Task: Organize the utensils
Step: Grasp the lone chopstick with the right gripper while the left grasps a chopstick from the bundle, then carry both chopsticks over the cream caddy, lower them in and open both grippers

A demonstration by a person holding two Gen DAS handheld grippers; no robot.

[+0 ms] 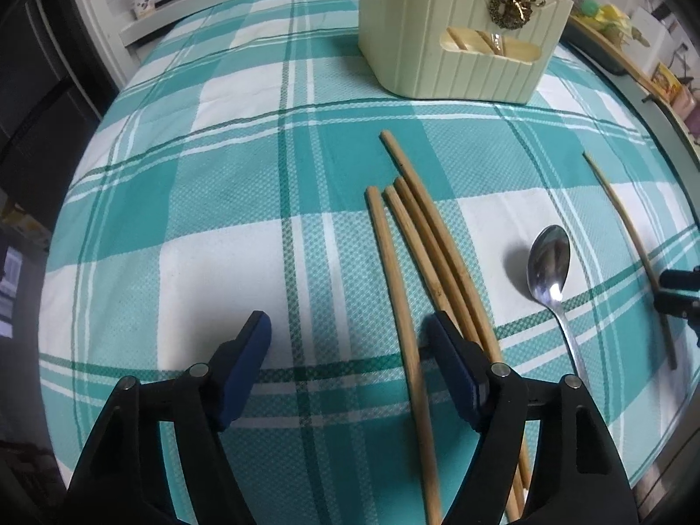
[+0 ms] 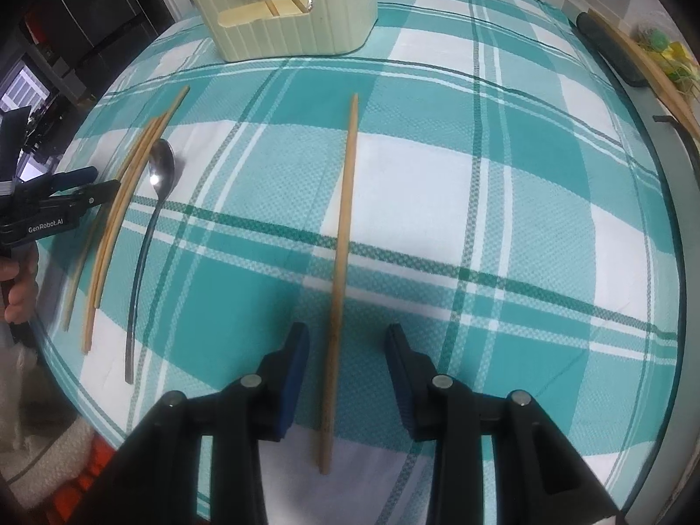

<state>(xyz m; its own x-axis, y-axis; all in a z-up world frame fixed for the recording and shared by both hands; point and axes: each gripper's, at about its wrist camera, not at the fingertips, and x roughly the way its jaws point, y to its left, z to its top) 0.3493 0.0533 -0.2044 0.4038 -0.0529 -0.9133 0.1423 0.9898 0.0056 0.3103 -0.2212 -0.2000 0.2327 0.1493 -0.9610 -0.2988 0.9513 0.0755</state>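
Right tool (image 2: 345,341) open wide, low over the worktop (image 2: 503,183), one pad on each side of a lone chopstick (image 2: 343,262) but not touching it yet. Looks like the pick-up step, just before the squeeze. Next: go down a little more, keep the stick in the middle of the gap, shut both pads on it, lift, then carry to the cream holder (image 2: 284,13) at the far end of the checked cloth and drop it in, thin end down. Thin round stick, so likely to roll or slip if pinched off-centre. Left tool (image 1: 348,341) open wide too, holding nothing, hanging over the cloth with one pad close beside a bunch of four chopsticks (image 1: 420,240); hard to say if that pad touches them. Next to the bunch, a metal spoon (image 1: 549,262), bowl pointing toward the holder, well apart from the lone stick. Some sticks already inside the holder, seen only through the slot in its front; no way to count them. Top of the holder cut off in both views. Near ends of the bunch hidden under the left tool. Stuff past the worktop edge bent and blurry, too small to name.
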